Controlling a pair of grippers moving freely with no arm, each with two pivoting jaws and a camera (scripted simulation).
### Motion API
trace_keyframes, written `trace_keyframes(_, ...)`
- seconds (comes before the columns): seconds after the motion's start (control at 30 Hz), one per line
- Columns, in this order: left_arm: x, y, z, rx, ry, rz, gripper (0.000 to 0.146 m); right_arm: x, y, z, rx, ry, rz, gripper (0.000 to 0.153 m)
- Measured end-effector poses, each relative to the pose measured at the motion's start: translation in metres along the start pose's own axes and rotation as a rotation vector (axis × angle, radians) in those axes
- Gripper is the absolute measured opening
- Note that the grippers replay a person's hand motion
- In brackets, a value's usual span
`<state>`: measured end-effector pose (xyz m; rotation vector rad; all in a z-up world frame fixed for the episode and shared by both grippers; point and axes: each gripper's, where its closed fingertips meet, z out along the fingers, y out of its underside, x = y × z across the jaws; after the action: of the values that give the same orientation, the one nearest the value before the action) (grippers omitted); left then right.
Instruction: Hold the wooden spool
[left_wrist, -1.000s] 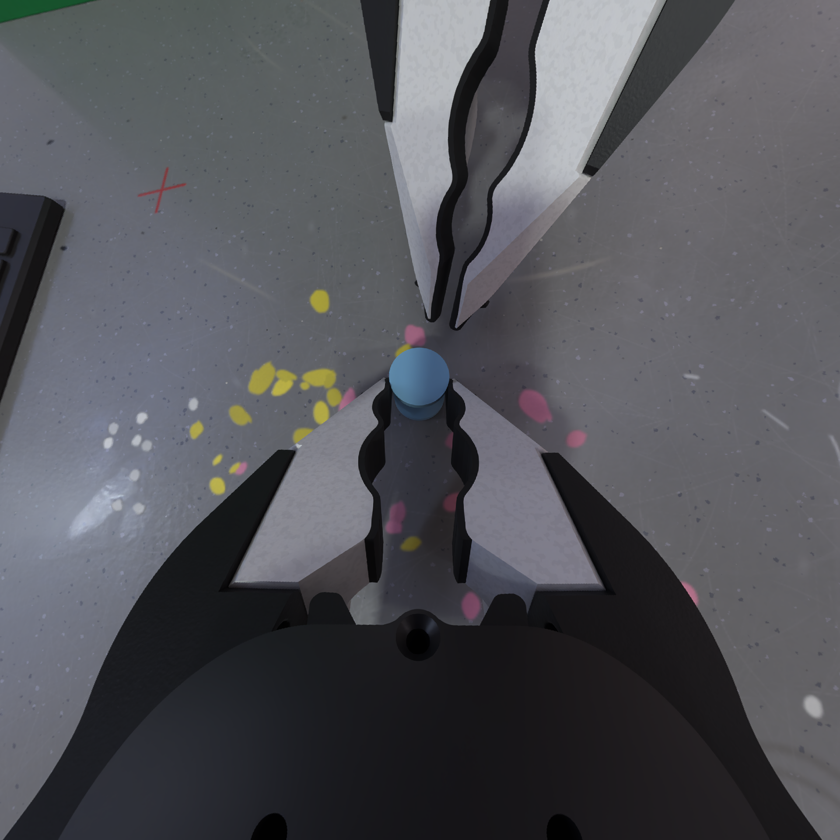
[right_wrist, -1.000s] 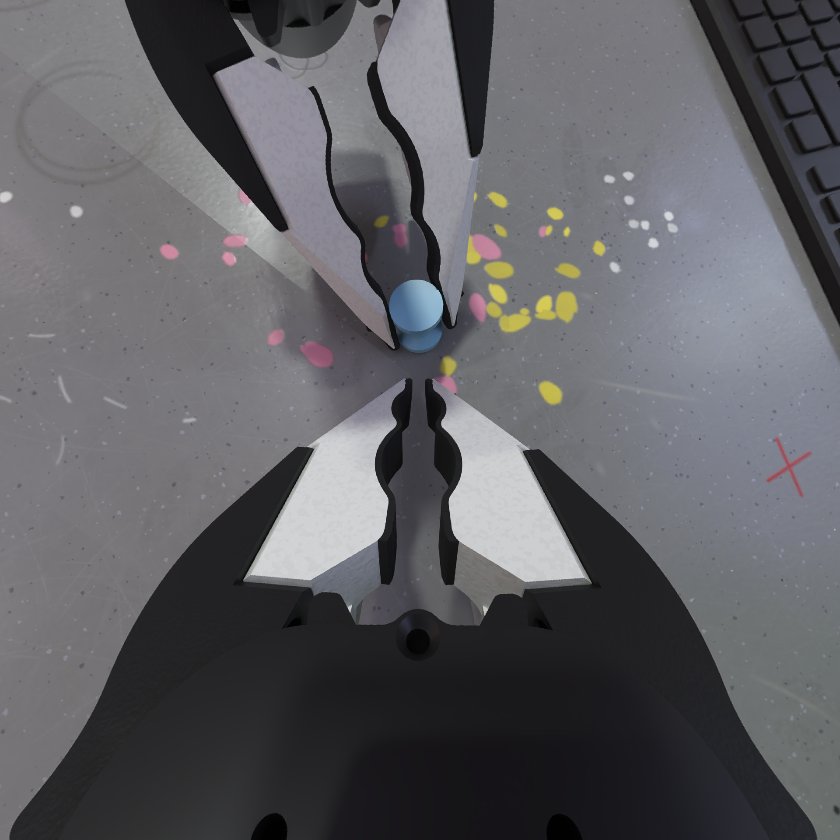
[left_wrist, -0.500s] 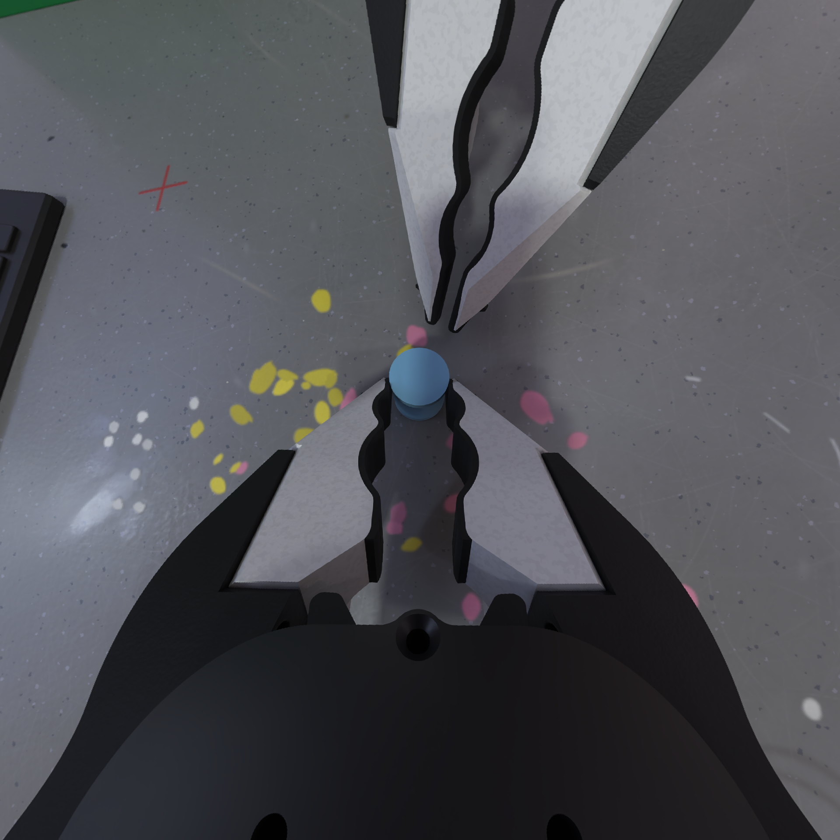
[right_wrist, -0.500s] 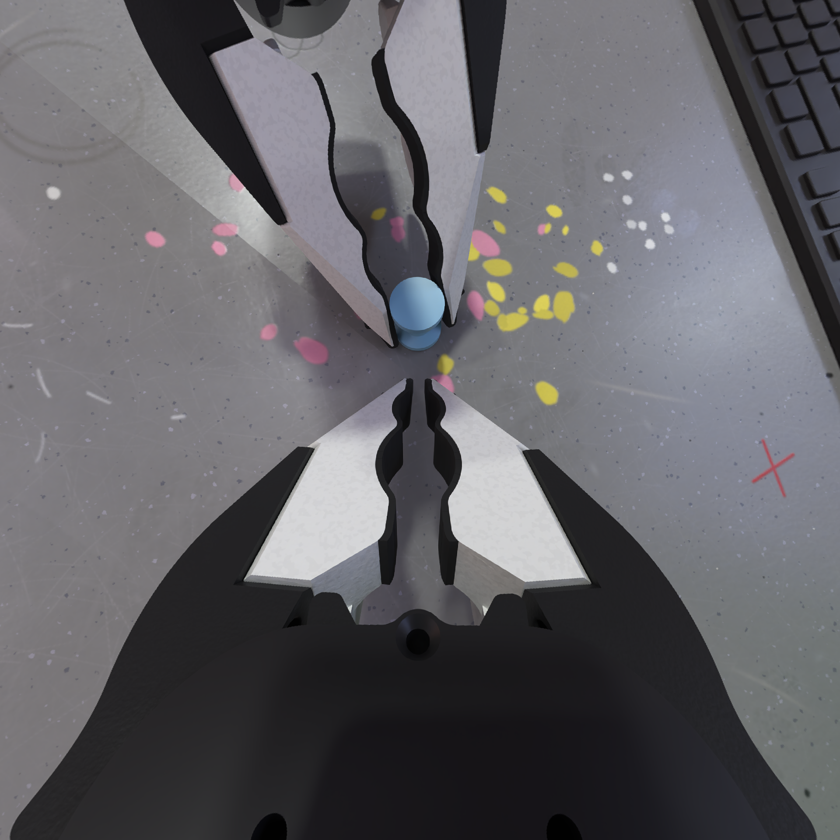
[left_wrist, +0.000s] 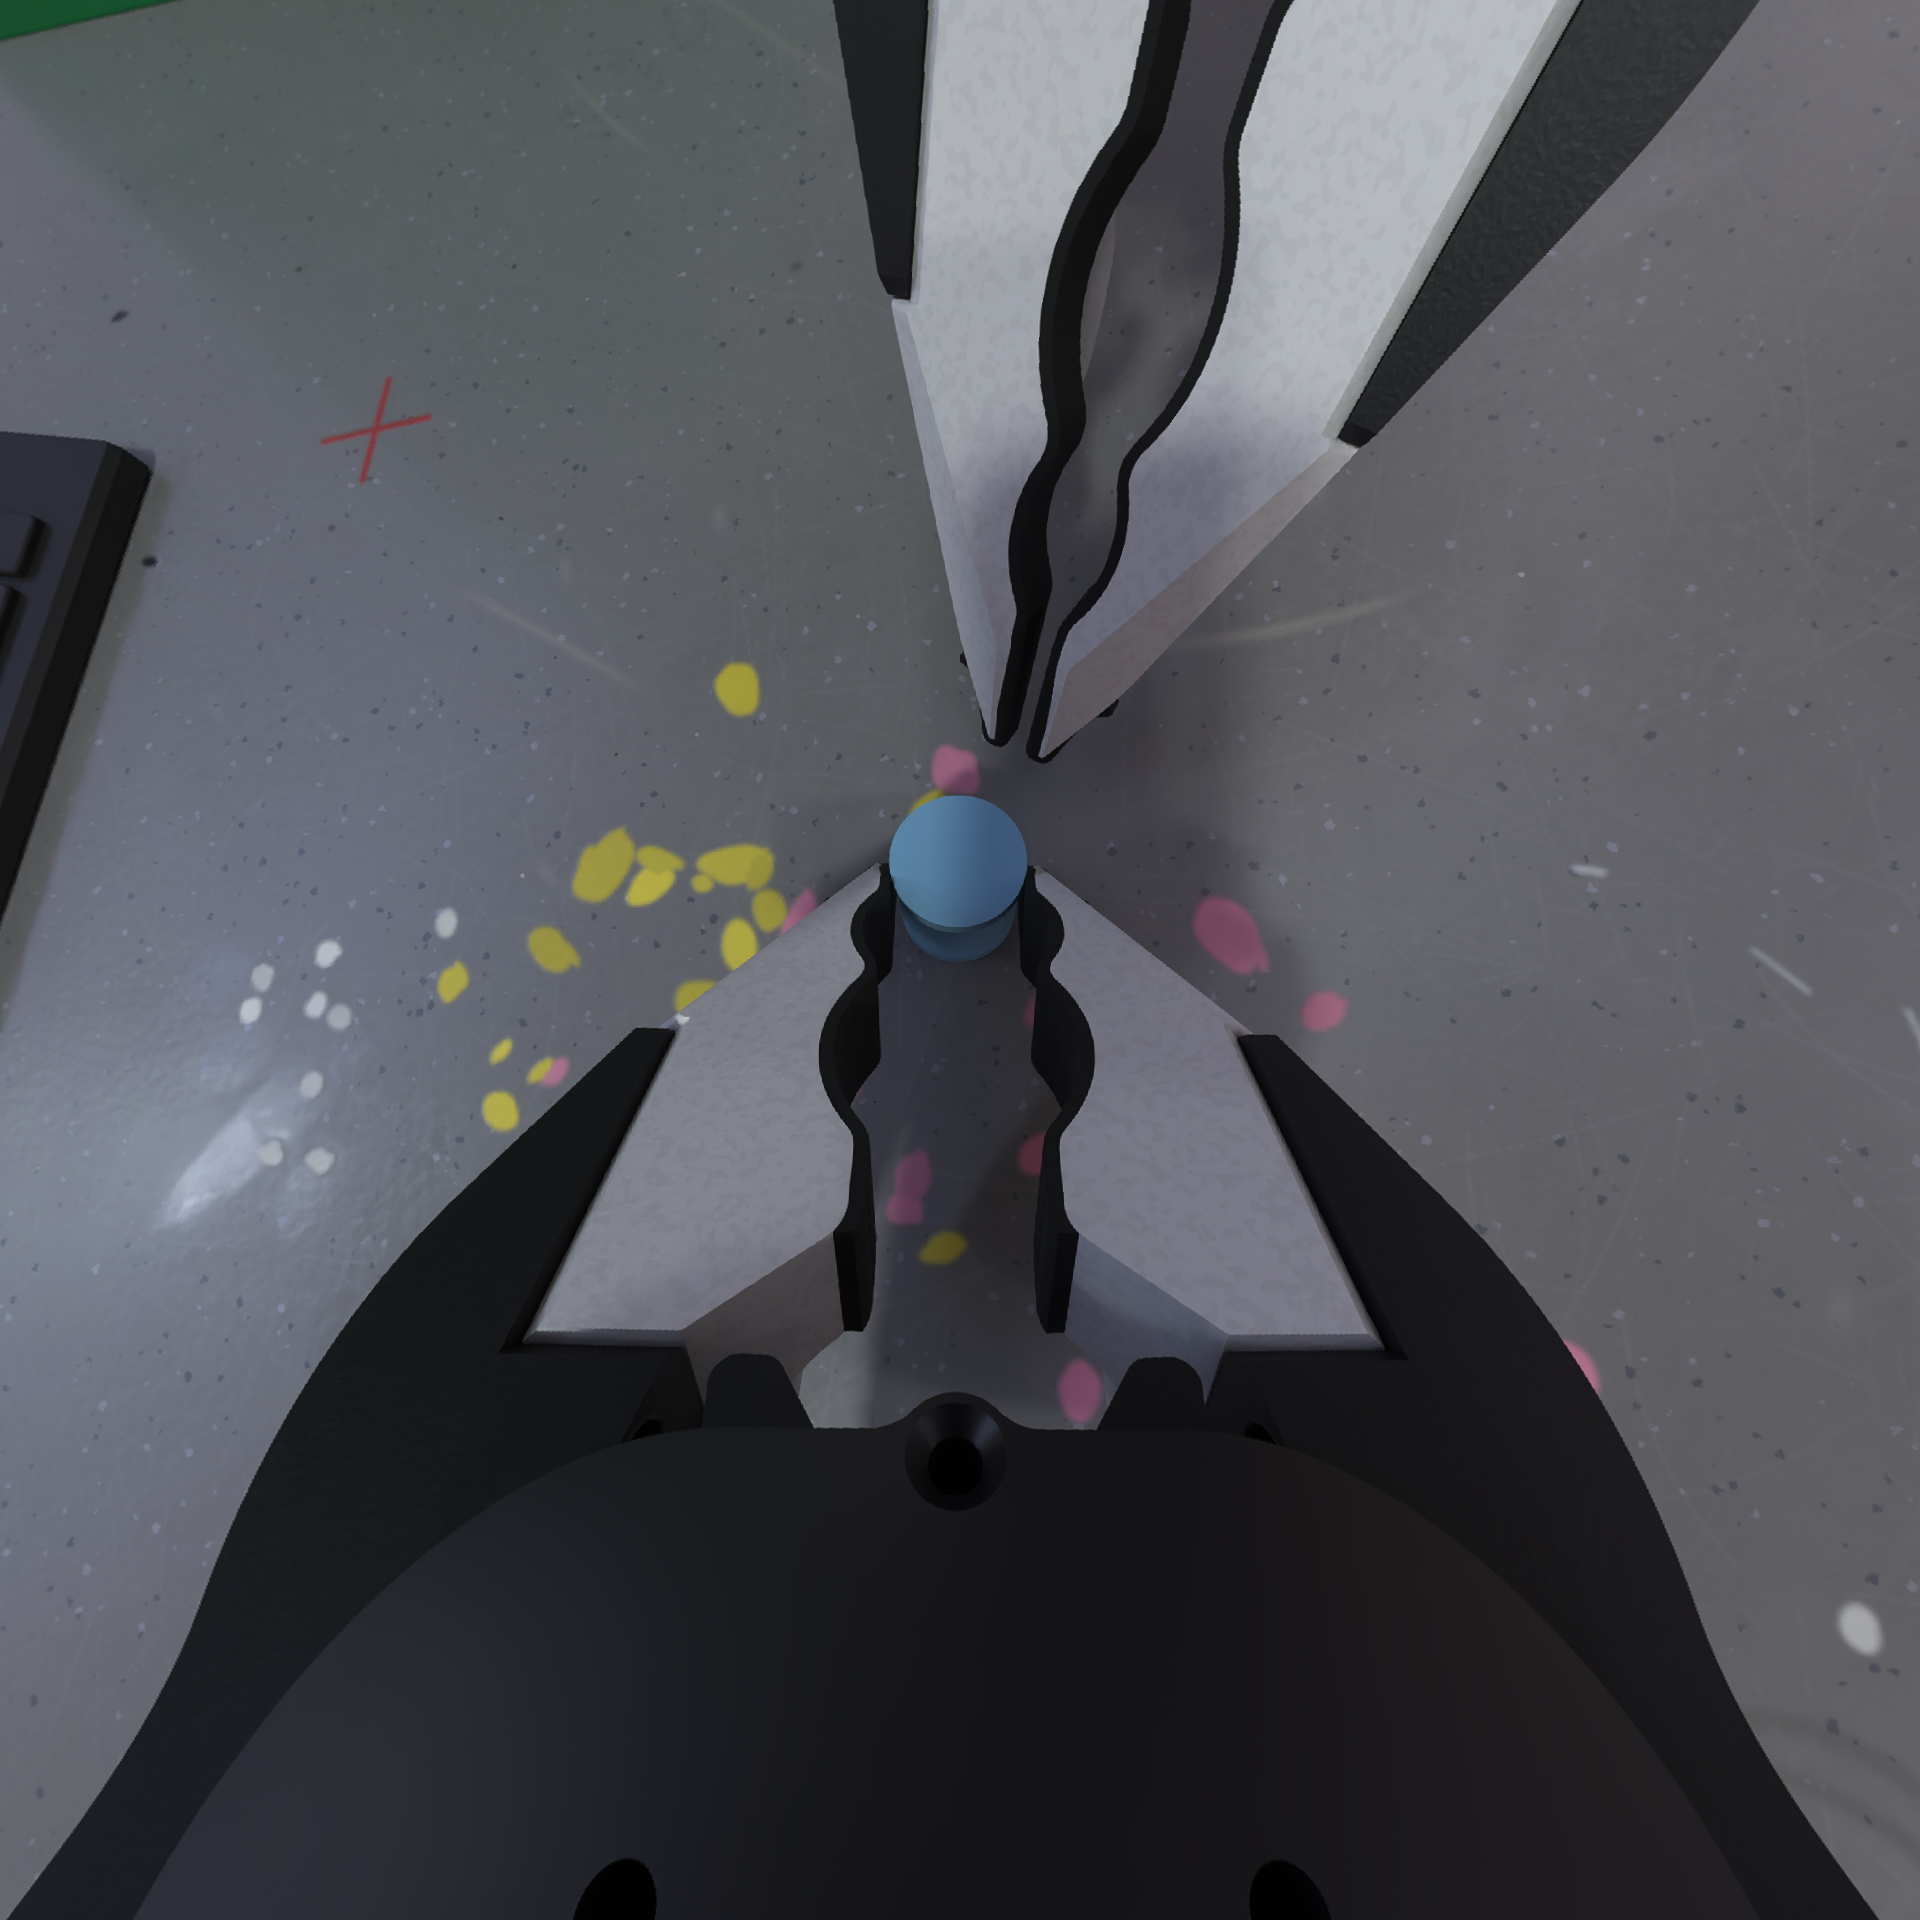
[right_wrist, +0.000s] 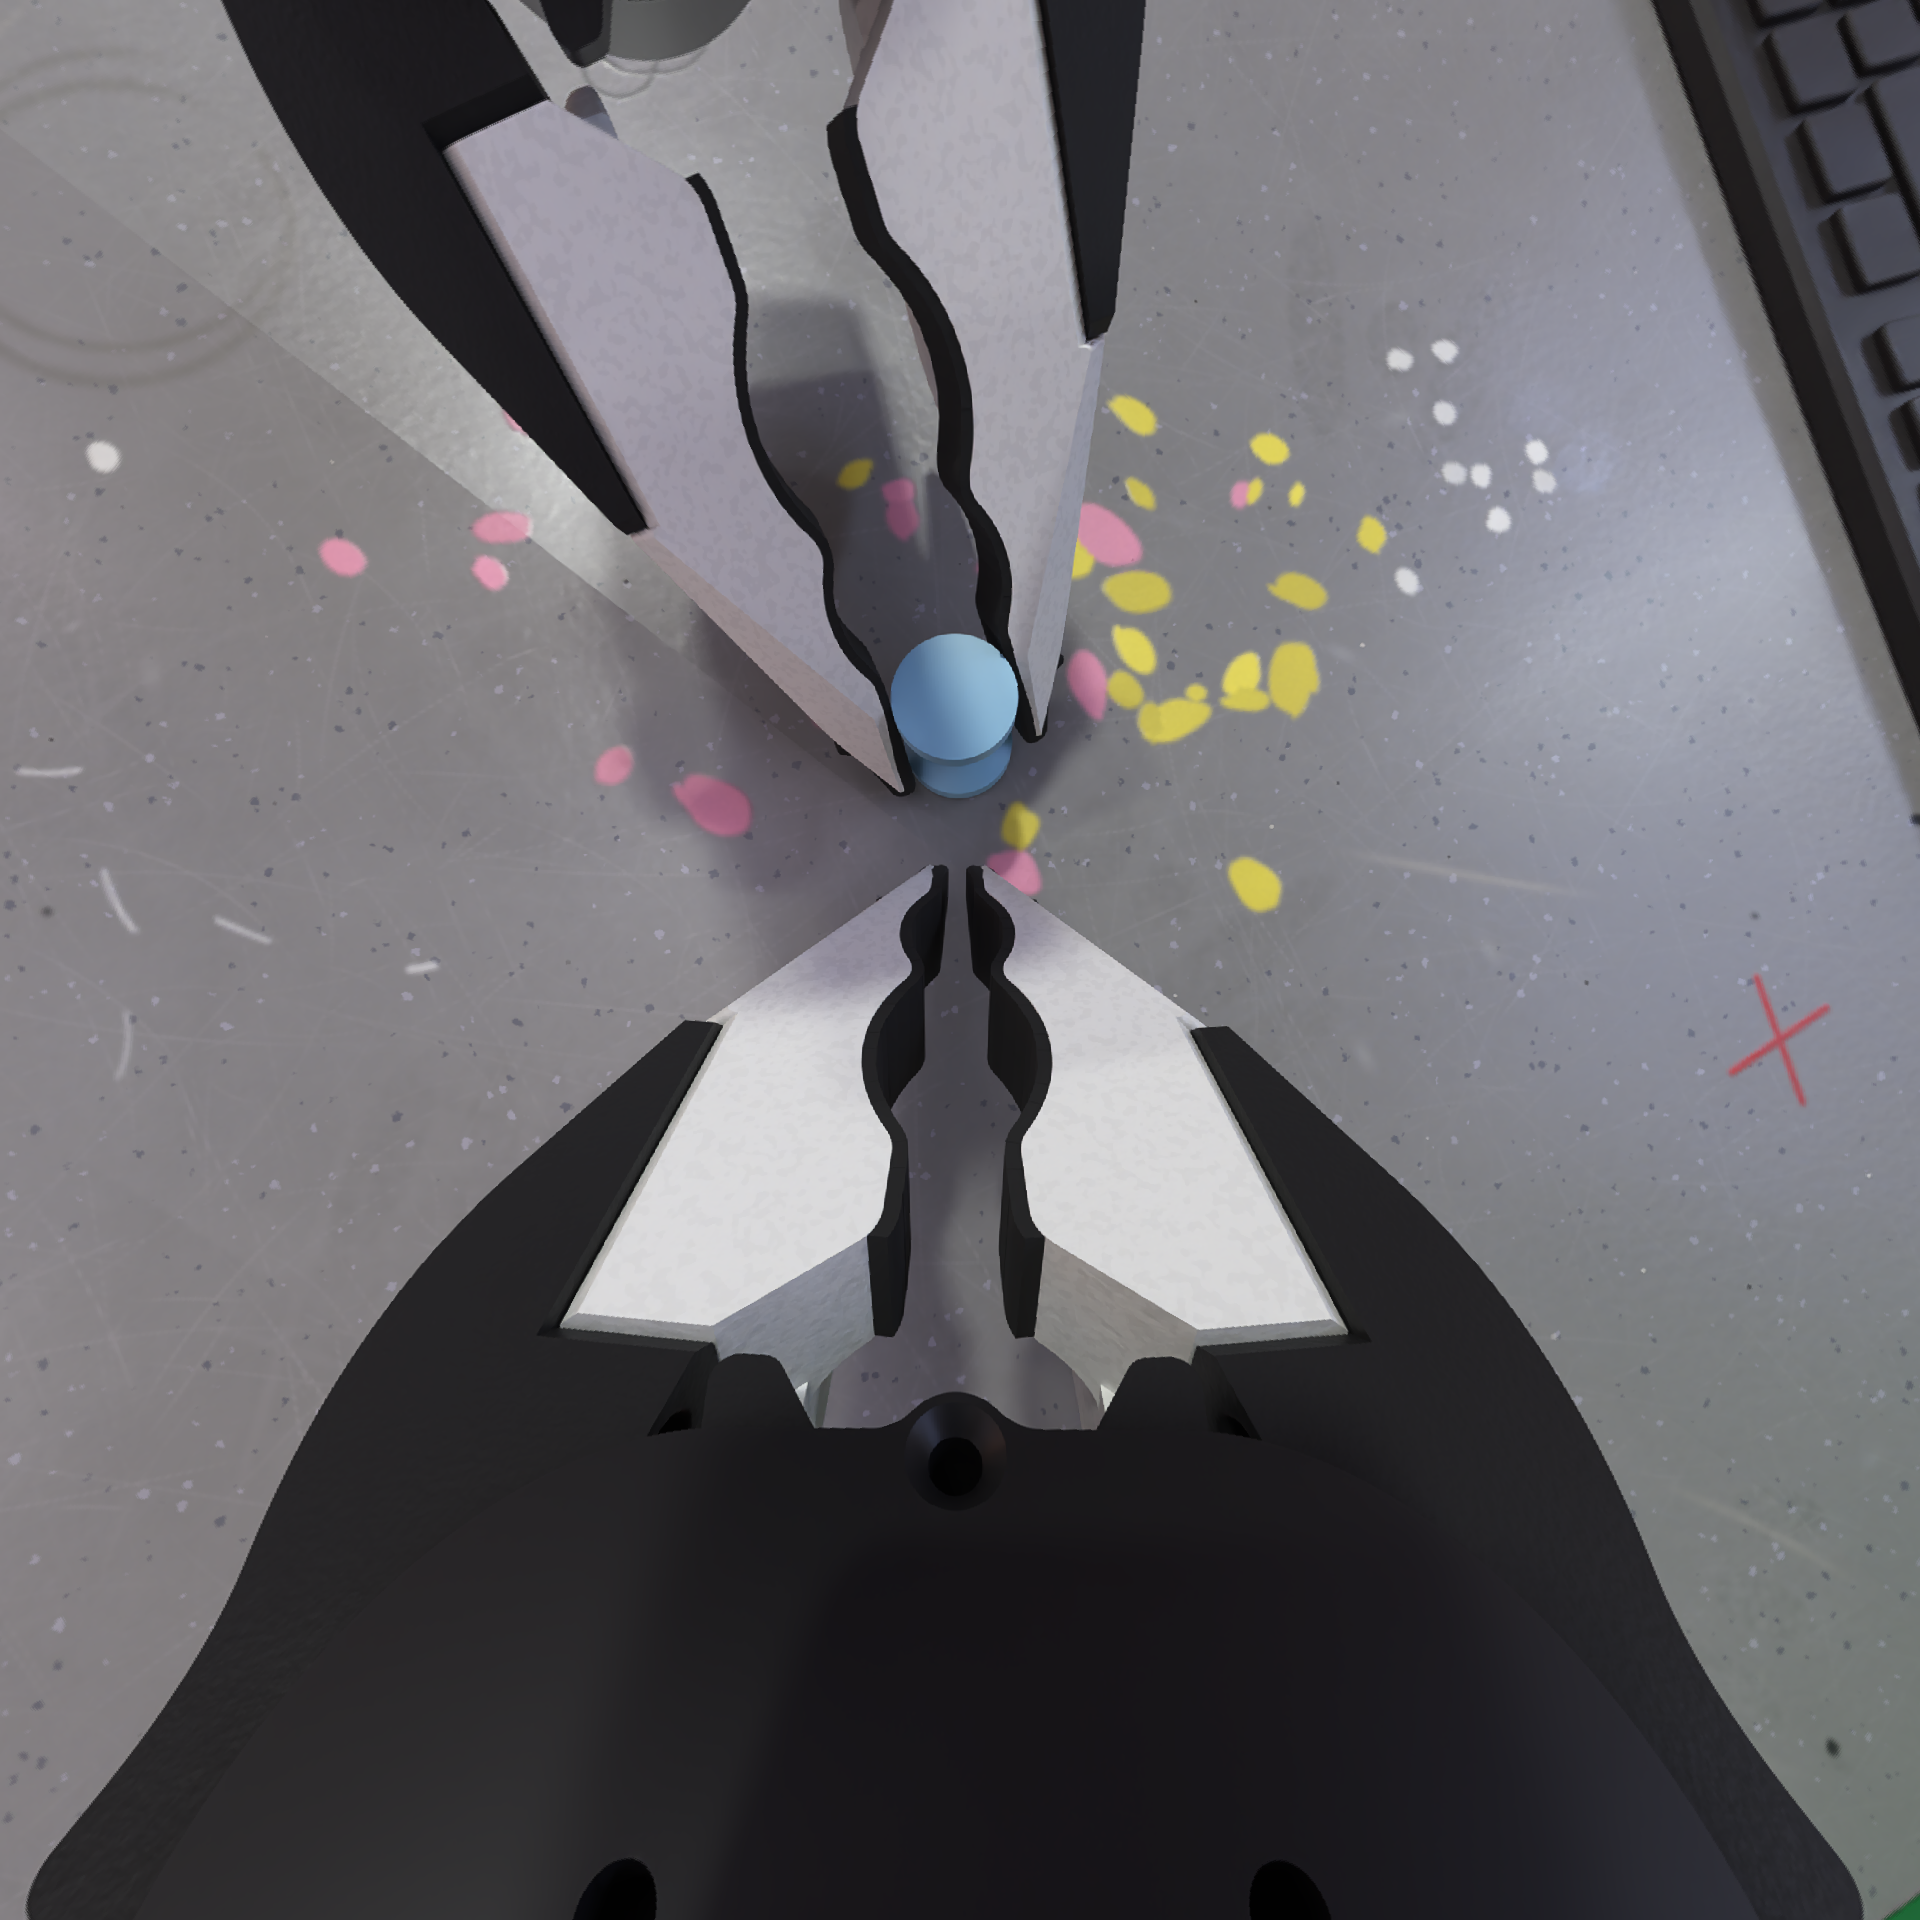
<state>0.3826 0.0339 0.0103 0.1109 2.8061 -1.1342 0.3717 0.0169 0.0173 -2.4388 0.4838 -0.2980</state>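
Note:
The spool (left_wrist: 958, 868) is small and blue, with a round top flange, and stands upright on the grey table. My left gripper (left_wrist: 958, 891) is shut on it, with its fingertips pinching the spool's sides. The spool also shows in the right wrist view (right_wrist: 954, 694), between the left gripper's (right_wrist: 966, 756) tips. My right gripper (right_wrist: 956, 881) is shut and empty, with only a thin slit between its tips. It points at the spool from the opposite side, a short gap away. It shows in the left wrist view (left_wrist: 1018, 743) just beyond the spool.
A black keyboard (right_wrist: 1829, 208) lies to the right gripper's right, and its corner shows in the left wrist view (left_wrist: 52, 623). A red cross mark (left_wrist: 374, 428) is on the table, along with yellow and pink paint specks (right_wrist: 1174, 717). A green strip (left_wrist: 62, 16) is at the far edge.
The right gripper has turned slightly, so the keyboard and red cross shift in its view. The left gripper stays shut on the spool in the same place.

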Motion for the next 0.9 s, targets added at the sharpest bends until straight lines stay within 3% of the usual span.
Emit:
trace_keyframes(0.47,0.0,0.0,0.0,0.0,-0.005,-0.005,0.023,0.0,0.0,0.0,-0.036,-0.025,0.062,0.001)
trace_keyframes(0.9,-0.002,-0.001,-0.001,0.013,0.001,-0.029,0.023,0.005,0.001,-0.012,0.094,-0.085,0.191,0.005)
